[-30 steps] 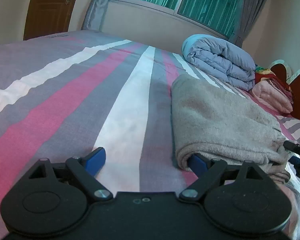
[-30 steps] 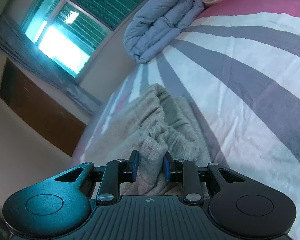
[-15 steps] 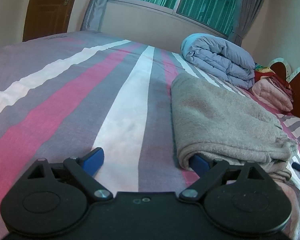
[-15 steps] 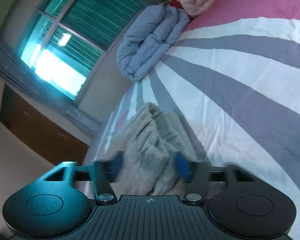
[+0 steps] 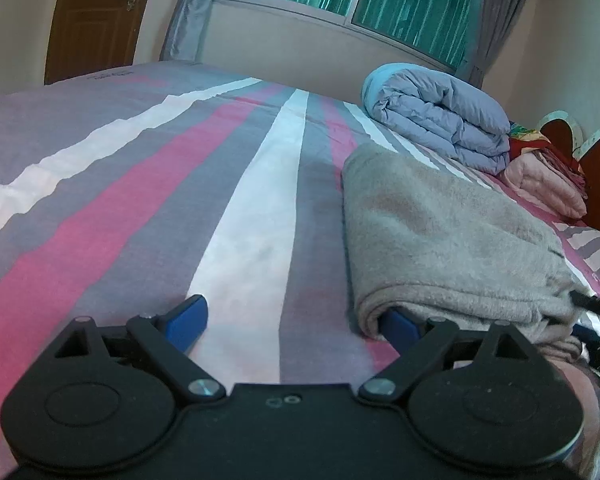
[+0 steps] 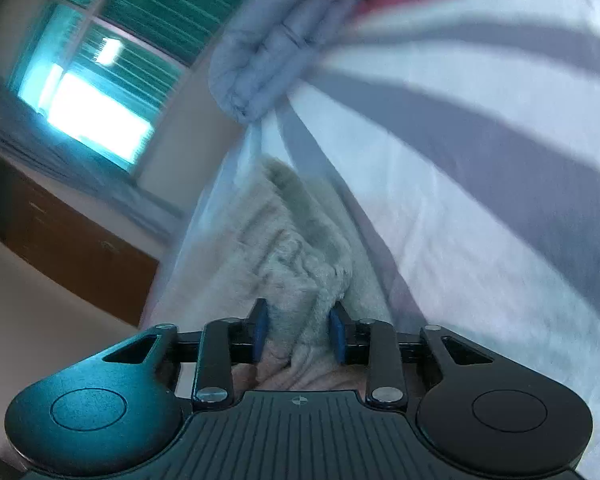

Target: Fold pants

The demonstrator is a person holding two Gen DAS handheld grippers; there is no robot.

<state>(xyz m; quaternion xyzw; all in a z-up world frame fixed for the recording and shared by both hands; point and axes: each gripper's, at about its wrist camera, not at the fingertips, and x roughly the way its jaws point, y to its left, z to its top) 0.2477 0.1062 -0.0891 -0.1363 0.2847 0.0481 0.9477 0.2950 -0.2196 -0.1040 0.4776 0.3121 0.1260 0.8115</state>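
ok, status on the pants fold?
Left gripper open, one finger under the folded grey pants. Right gripper closed around bunched waistband. Nothing blocking on bed.

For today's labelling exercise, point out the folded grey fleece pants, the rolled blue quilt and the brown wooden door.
Folded grey fleece pants [image 5: 440, 232], left wrist view, top layer.
Rolled blue quilt [image 5: 436, 116], left wrist view, middle roll.
Brown wooden door [image 5: 96, 16], left wrist view, panel.

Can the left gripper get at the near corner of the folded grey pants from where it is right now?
Probably yes. The left gripper is wide open on the striped bedsheet, and its right finger is already tucked under the near fold of the folded grey fleece pants. Nothing lies between them.
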